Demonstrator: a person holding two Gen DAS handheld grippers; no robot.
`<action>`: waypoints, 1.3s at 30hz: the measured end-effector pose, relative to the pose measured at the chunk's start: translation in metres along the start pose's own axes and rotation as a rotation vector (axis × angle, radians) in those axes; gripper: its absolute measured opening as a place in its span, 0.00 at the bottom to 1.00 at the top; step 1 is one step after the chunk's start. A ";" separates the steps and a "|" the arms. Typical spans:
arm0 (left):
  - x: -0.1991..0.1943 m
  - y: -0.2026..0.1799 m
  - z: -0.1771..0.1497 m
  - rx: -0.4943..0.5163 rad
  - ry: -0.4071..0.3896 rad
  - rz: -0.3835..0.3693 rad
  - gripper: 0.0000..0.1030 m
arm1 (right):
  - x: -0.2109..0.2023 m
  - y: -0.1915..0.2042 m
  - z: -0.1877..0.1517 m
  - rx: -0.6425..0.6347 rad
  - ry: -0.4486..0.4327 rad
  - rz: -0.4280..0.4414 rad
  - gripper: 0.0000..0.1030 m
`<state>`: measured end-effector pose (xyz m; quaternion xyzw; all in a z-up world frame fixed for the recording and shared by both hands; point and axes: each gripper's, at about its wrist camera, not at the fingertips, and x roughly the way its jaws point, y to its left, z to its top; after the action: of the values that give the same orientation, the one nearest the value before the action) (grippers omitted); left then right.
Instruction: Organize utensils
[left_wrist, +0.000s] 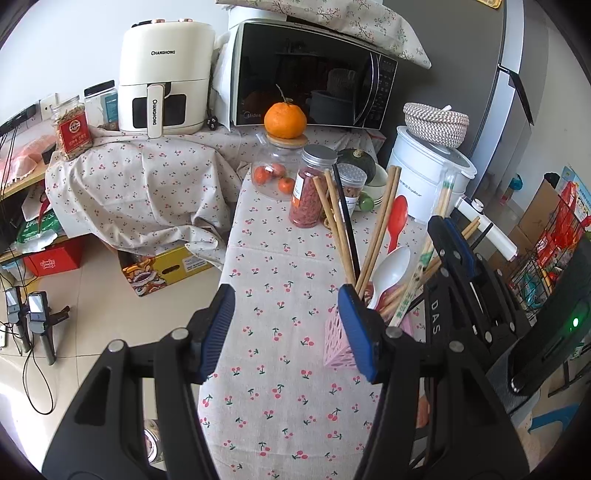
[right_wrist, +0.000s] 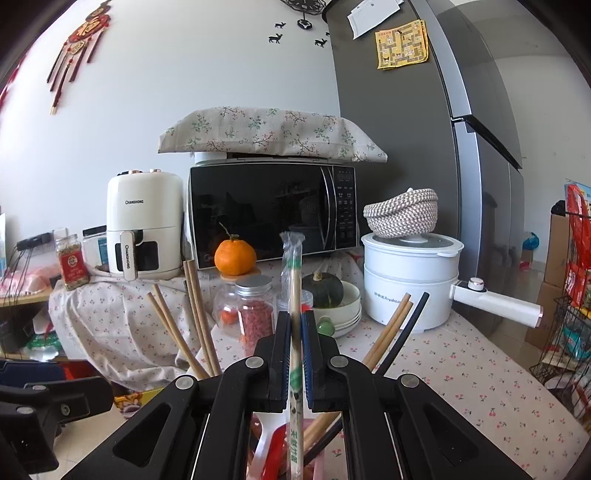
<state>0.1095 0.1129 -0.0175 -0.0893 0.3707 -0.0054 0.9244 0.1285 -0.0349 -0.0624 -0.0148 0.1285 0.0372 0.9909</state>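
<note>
Over pink holder (left_wrist: 341, 347) near table's (left_wrist: 266, 373) right edge, my R gripper (right_wrist: 295, 354) clamps wrapped chopsticks (right_wrist: 294, 295); L gripper (left_wrist: 291, 332) jaws apart, nothing between.

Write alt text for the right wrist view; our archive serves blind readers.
The right gripper has its jaws shut on wrapped chopsticks, held upright over a pink utensil holder of chopsticks and spoons. Behind, on a cherry-print tablecloth, stand a microwave, an orange and a white pot.
</note>
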 end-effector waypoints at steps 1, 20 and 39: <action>0.000 0.000 -0.001 -0.002 0.005 -0.004 0.58 | -0.004 -0.001 0.000 0.001 0.009 0.012 0.09; -0.038 -0.051 -0.034 0.079 0.057 -0.010 0.88 | -0.078 -0.090 0.037 -0.026 0.314 -0.027 1.00; -0.107 -0.108 -0.049 0.219 -0.103 -0.011 0.99 | -0.164 -0.144 0.069 -0.047 0.331 -0.163 1.00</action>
<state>0.0046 0.0065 0.0395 0.0098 0.3195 -0.0464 0.9464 -0.0010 -0.1872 0.0495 -0.0542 0.2873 -0.0429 0.9553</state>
